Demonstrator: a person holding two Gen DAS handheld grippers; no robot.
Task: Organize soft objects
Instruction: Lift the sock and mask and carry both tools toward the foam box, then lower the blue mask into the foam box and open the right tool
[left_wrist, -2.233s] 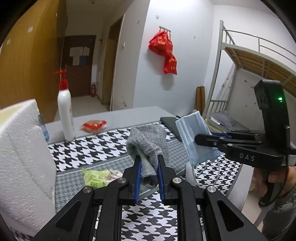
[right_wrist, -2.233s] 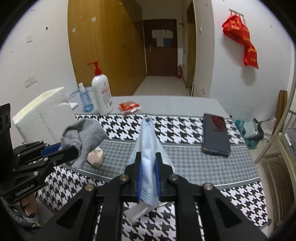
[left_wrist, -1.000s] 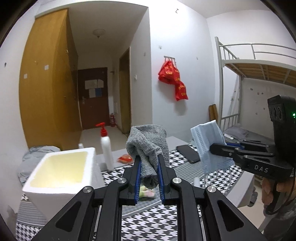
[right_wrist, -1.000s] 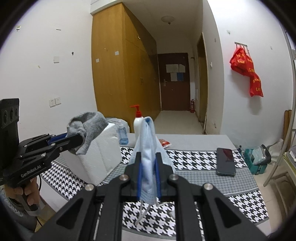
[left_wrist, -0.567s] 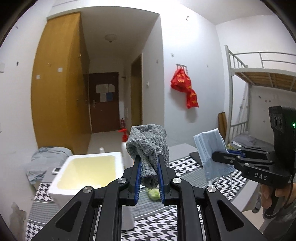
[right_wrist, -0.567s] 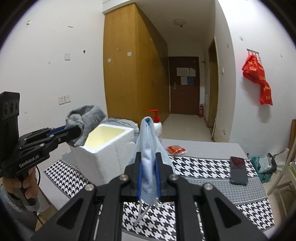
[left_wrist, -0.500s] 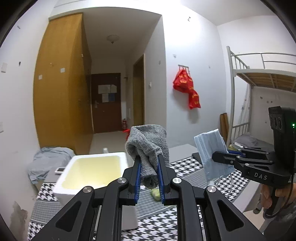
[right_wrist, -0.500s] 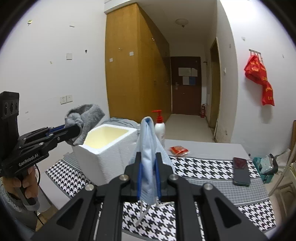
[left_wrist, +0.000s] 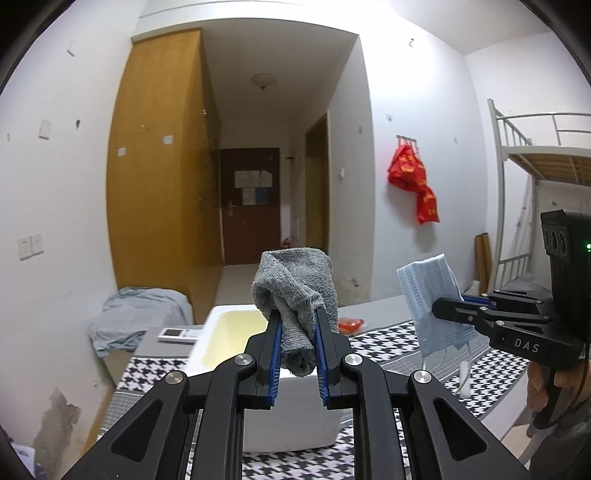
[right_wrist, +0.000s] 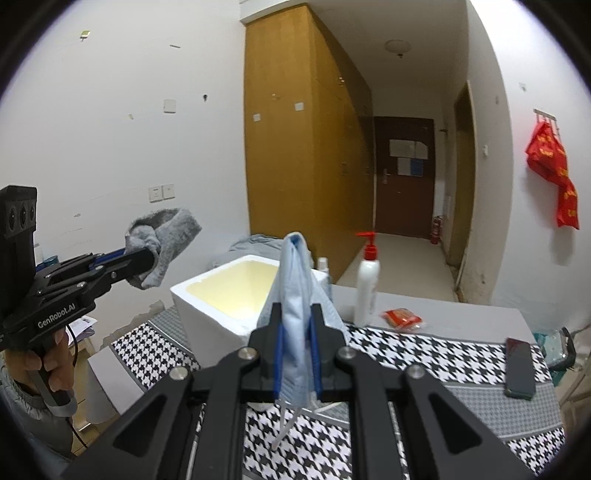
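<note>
Now carrying: left gripper (left_wrist: 297, 356) clenched on grey cloth (left_wrist: 295, 291), right gripper (right_wrist: 297, 360) clenched on blue mask (right_wrist: 297, 291), both above white foam box (right_wrist: 221, 295). Best lowered inside box rim before releasing, cloth first; watch dangling mask straps.

Left gripper (left_wrist: 297, 343), right gripper (right_wrist: 297, 347): raised, jaws clamped.

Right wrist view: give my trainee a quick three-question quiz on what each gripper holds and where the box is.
1. True or false: the left gripper is shut on a grey cloth.
2. What does the right gripper hold? A) phone B) face mask C) pump bottle
3. Fill in: the foam box stands open on the ____ table.

Key: 1 true; 2 B; 3 houndstooth-covered.
</note>
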